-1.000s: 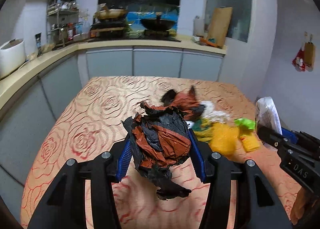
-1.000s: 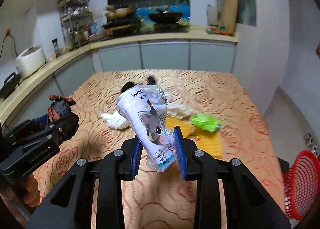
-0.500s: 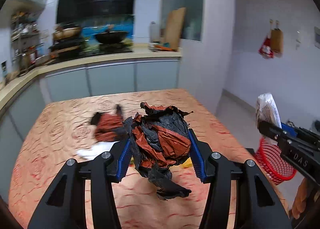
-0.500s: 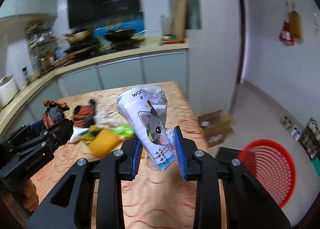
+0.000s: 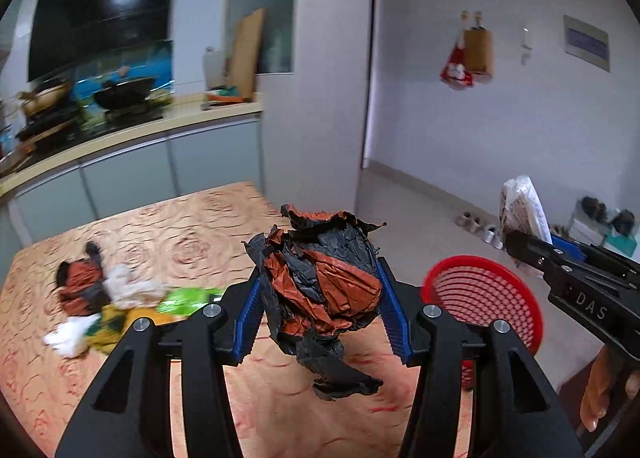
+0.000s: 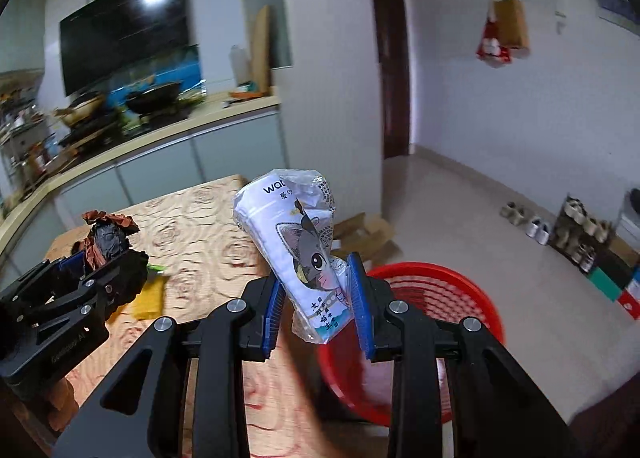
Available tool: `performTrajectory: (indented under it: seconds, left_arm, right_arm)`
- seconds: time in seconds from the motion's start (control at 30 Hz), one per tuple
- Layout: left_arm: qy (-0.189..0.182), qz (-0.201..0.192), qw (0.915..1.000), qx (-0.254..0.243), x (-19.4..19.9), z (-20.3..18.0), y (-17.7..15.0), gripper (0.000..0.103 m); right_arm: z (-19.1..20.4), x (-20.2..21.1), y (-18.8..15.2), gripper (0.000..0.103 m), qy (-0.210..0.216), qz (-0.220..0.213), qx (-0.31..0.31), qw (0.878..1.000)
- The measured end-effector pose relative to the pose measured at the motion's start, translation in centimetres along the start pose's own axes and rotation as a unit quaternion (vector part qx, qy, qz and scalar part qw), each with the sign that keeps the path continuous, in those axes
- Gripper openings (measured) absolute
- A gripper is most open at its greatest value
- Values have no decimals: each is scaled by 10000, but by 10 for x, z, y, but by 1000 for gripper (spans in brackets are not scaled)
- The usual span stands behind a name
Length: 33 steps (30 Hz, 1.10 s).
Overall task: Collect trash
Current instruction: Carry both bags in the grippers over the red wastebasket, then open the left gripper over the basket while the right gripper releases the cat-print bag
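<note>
My left gripper (image 5: 320, 310) is shut on a crumpled orange-and-black wrapper (image 5: 324, 290), held over the table's right part. My right gripper (image 6: 316, 308) is shut on a white plastic packet with a cartoon cat (image 6: 298, 250), held above the table edge beside a red mesh basket (image 6: 452, 294) on the floor. The same red basket (image 5: 486, 298) shows past the table edge in the left wrist view, with the right gripper (image 5: 560, 258) and its packet above it. In the right wrist view the left gripper (image 6: 86, 262) with its wrapper (image 6: 106, 238) is at the left.
More trash lies on the patterned table (image 5: 192, 242): an orange-black wrapper (image 5: 78, 286), white tissue (image 5: 128, 286), a green packet (image 5: 188, 298), yellow pieces (image 5: 112, 324). Kitchen counter (image 5: 132, 137) behind. Cardboard (image 6: 364, 234) and shoes (image 6: 536, 225) lie on the floor.
Both grippers have swung to the right with their loads still held; the trash pile slid to the left of the views and the red basket came in beneath the right gripper.
</note>
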<state>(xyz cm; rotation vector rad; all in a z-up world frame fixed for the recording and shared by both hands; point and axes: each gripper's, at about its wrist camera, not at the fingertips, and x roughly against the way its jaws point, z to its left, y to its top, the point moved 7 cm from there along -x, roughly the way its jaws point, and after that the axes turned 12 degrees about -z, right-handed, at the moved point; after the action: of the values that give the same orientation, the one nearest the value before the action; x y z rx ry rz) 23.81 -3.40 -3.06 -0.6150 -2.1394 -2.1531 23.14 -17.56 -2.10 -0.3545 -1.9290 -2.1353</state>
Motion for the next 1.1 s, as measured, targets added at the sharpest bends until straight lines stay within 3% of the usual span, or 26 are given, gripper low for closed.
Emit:
performTrajectory:
  seconds: [0.37,0.6,1.1]
  left_arm:
    - [-669,251,9972,-201,-35,-71,-9,50]
    - [-1192,542,9905,-416,-62,-114,-24,50]
    - [-1727,1079,9767,-679,-99,-147,-58,56]
  right_arm:
    - [-73,5,-18,30,-591,88,-275,9978]
    - [-103,-6,-32,30,-846,340,-383,9951]
    - [-130,-42,-76,32,-1025,1054,-504,9879]
